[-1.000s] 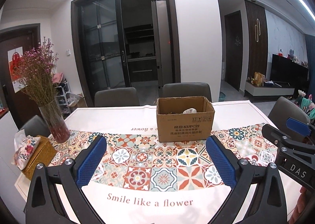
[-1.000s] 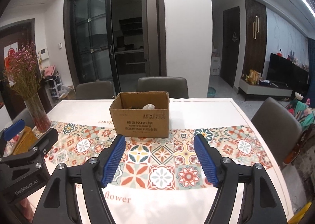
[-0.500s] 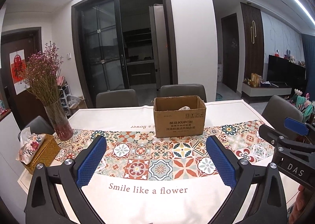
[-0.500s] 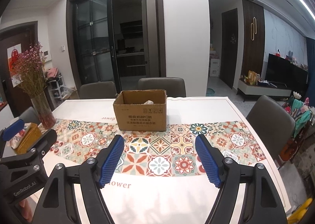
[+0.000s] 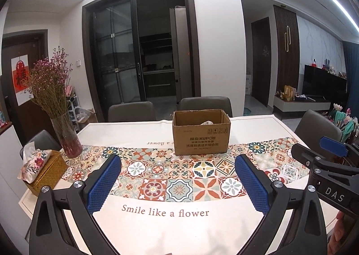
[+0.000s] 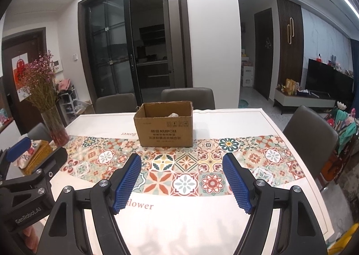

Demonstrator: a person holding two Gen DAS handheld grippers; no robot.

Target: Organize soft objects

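An open cardboard box [image 5: 201, 135] stands on the table's patterned runner; it also shows in the right wrist view [image 6: 165, 123]. A pale soft object [image 5: 207, 123] peeks above its rim, also in the right wrist view [image 6: 173, 115]; the rest of the contents are hidden. My left gripper [image 5: 178, 163] is open and empty, held above the near table edge, well short of the box. My right gripper [image 6: 181, 160] is open and empty, level with the left one and to its right.
A glass vase of dried pink flowers [image 5: 65, 136] stands at the table's left. A woven tissue box with floral cover [image 5: 42, 167] sits at the near left corner. Grey chairs [image 5: 205, 105] surround the table [image 5: 157, 129]. The right gripper shows at the left view's edge [image 5: 325, 165].
Both grippers have pulled back from the box and risen, so the box looks smaller and farther. Both stayed open and empty.
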